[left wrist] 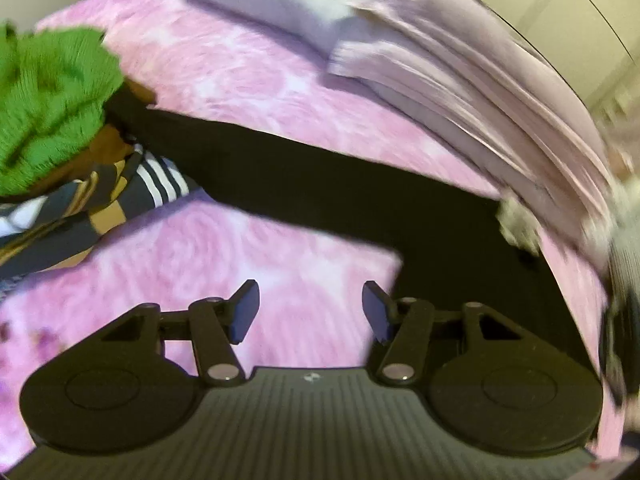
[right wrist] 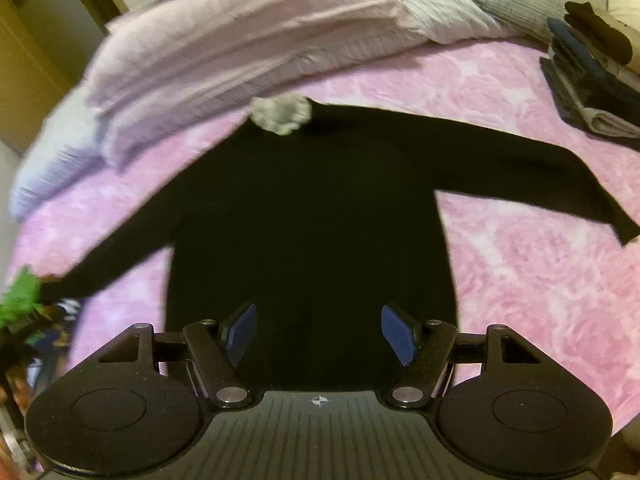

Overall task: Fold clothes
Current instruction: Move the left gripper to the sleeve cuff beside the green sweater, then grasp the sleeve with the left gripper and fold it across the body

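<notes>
Now, with both the left gripper (left wrist: 310, 312) and right gripper (right wrist: 319, 334) gaping empty, best to pinch the spread black long-sleeved knit sweater (right wrist: 312, 208) at sleeve cuff and hem, then fold inward

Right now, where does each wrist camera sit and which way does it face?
Left wrist: on the left gripper, angled down at the pink bedspread beside the black sweater; its open fingers show.
Right wrist: on the right gripper, looking down over the sweater's body; open fingers show.
Shared: sweater, bedspread, green garment, folded lilac bedding.
</notes>
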